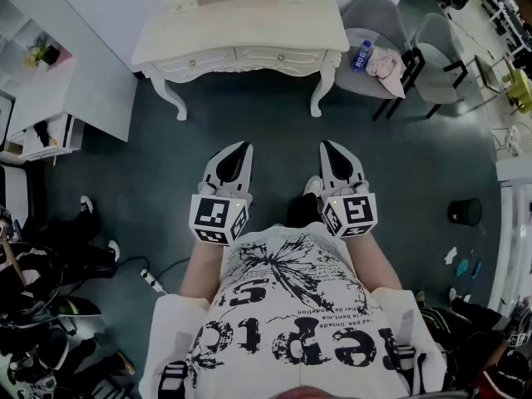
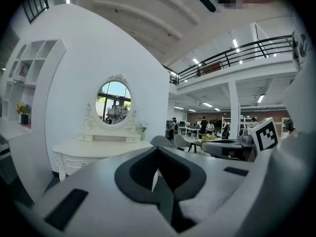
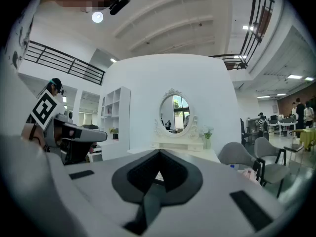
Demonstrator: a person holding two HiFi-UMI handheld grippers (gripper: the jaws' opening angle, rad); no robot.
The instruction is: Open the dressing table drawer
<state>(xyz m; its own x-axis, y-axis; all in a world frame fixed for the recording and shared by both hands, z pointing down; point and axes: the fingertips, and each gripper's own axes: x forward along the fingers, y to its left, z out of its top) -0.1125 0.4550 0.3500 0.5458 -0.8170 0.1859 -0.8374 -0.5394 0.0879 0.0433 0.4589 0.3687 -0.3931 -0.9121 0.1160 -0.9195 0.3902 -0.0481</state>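
Observation:
The white dressing table (image 1: pixel 241 32) stands across the dark floor at the top of the head view. Its drawer fronts (image 1: pixel 274 56) with small knobs are shut. My left gripper (image 1: pixel 245 148) and right gripper (image 1: pixel 326 146) are held side by side in front of the person's body. Both point toward the table and stay well short of it. Each has its jaws together with nothing between them. The left gripper view shows the closed tips (image 2: pixel 158 149) below the table (image 2: pixel 94 149) and its oval mirror (image 2: pixel 113 102). The right gripper view shows the same tips (image 3: pixel 159 152) and mirror (image 3: pixel 174 111).
Two grey chairs (image 1: pixel 378 19) stand right of the table, with a bottle (image 1: pixel 361 55) and a pink cloth (image 1: pixel 387 63) on one. A white shelf unit (image 1: pixel 41 98) is at the left. A black bin (image 1: pixel 464 212) is at the right, and a power strip (image 1: pixel 154 281) and clutter lie at the lower left.

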